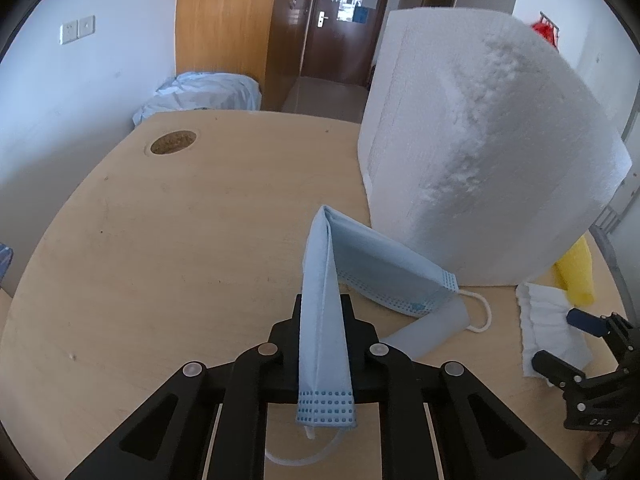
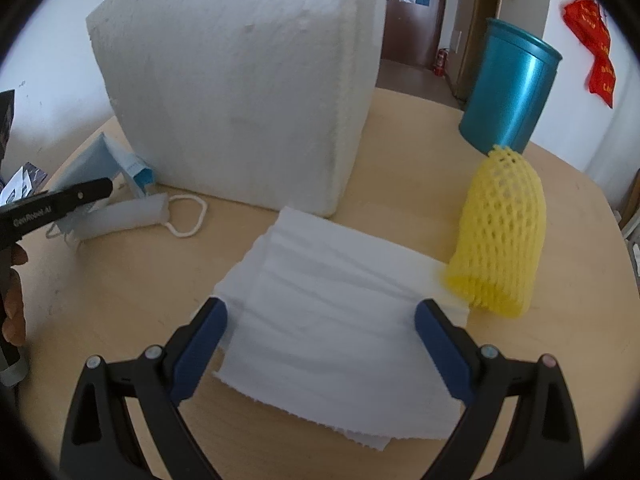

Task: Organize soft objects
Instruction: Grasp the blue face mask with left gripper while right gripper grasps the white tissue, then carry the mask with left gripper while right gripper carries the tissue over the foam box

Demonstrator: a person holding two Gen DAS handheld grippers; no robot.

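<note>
My left gripper (image 1: 324, 304) is shut on a light blue face mask (image 1: 324, 320), which folds over the closed fingers; its far half droops to the table beside the white foam box (image 1: 480, 140). The mask also shows in the right wrist view (image 2: 100, 168). My right gripper (image 2: 320, 312) is open, its blue fingers (image 2: 200, 344) straddling a white paper towel (image 2: 332, 312) lying flat on the table. A yellow foam net sleeve (image 2: 500, 236) lies just right of the towel. The right gripper shows at the right edge of the left wrist view (image 1: 592, 340).
A large white foam box (image 2: 240, 80) stands on the wooden table (image 1: 160, 240). A teal cylindrical container (image 2: 508, 88) stands at the back right. A round cable hole (image 1: 173, 142) is at the table's far left. A doorway lies beyond.
</note>
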